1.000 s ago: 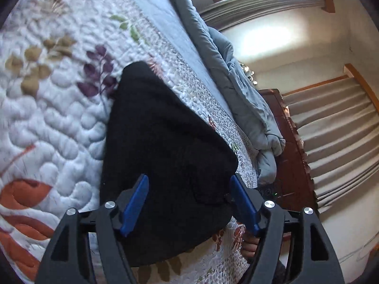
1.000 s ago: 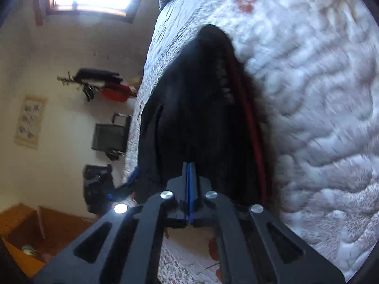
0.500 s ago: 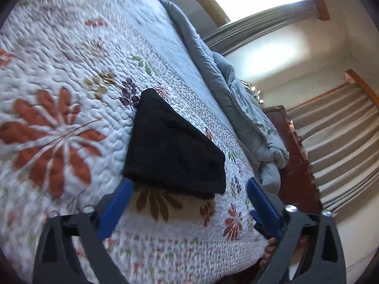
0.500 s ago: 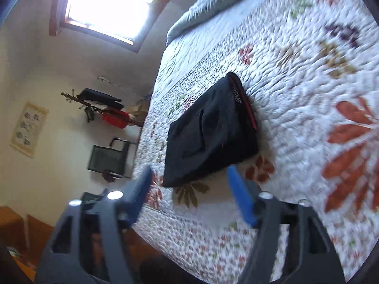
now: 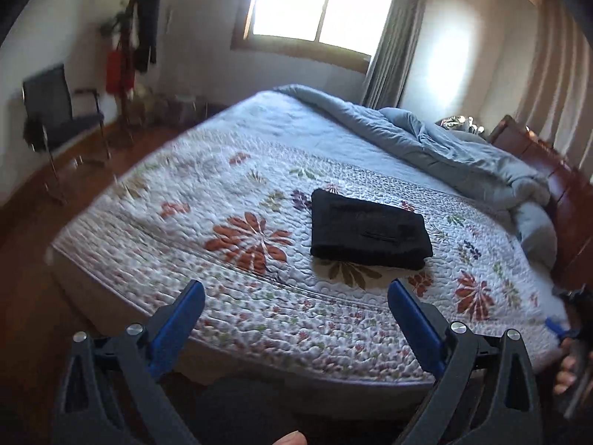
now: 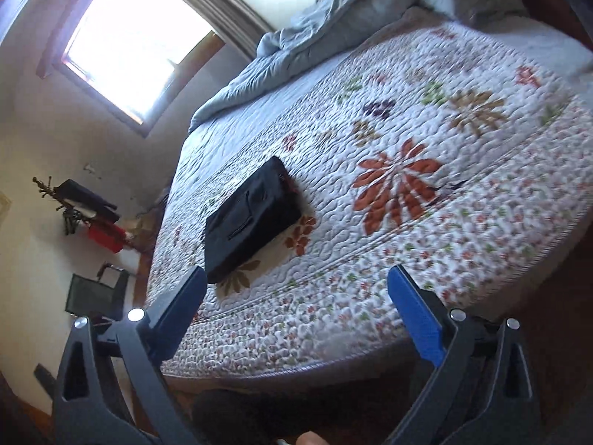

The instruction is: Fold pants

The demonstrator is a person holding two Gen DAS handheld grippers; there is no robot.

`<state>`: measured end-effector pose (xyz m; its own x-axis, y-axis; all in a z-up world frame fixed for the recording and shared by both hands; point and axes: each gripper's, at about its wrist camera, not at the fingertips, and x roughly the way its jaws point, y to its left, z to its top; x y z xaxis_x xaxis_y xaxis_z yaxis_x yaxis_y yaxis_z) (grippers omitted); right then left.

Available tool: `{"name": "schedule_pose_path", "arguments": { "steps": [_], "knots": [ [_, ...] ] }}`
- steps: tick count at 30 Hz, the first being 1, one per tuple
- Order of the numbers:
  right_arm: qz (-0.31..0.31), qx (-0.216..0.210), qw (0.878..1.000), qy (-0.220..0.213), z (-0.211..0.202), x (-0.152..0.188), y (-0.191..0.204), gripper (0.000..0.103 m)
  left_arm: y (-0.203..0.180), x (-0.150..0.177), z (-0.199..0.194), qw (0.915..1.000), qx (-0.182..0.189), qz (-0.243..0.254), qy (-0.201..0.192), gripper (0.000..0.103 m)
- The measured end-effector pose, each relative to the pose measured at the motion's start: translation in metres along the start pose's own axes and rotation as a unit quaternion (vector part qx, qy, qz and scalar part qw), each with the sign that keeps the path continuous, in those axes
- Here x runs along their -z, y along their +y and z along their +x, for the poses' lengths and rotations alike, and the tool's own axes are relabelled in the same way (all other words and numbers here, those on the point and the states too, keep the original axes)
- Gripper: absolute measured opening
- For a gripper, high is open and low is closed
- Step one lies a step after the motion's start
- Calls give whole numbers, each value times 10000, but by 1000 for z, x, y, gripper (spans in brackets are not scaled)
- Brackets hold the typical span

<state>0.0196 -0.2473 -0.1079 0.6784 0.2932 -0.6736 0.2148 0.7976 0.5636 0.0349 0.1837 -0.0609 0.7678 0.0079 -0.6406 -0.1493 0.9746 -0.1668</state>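
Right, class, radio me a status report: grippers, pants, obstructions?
Left gripper open, right gripper open, both clear of the bed. Black pants folded flat on floral quilt. Nothing in the way.

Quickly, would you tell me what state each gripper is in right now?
Left gripper: open, holding nothing.
Right gripper: open, holding nothing.

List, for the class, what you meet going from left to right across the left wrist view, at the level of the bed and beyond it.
Black metal-framed chair → coat stand hung with dark and red clothes → folded black pants on the floral quilt → crumpled grey-blue duvet → dark wooden headboard.
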Motion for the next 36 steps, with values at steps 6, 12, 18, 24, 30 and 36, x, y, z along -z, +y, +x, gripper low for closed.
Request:
{"name": "schedule_pose_path", "arguments": {
  "steps": [6, 12, 18, 24, 30, 36],
  "knots": [
    [-987, -3, 9923, -745, -81, 25, 50, 98, -31, 6, -75, 9987, 371, 227, -260, 99],
    [-1917, -255, 9716, -1363, -150, 58, 105, 100, -57, 12, -131, 9971, 333, 412, -545, 99],
    [-2640, -235, 9537, -1421, -183, 92, 147, 100, -65, 17, -172, 9948, 329, 478, -833, 99],
    [-3107, 49, 9437, -1131, -175, 124, 166, 100, -69, 28, -183, 9953, 357, 512, -740, 99],
    [-3192, 145, 9449, -713, -157, 144, 173, 100, -74, 35, -185, 9964, 427, 471, -566, 99],
    [-3244, 125, 9436, -646, -154, 146, 185, 100, -74, 32, -183, 9966, 372, 452, -587, 99]
  ]
}}
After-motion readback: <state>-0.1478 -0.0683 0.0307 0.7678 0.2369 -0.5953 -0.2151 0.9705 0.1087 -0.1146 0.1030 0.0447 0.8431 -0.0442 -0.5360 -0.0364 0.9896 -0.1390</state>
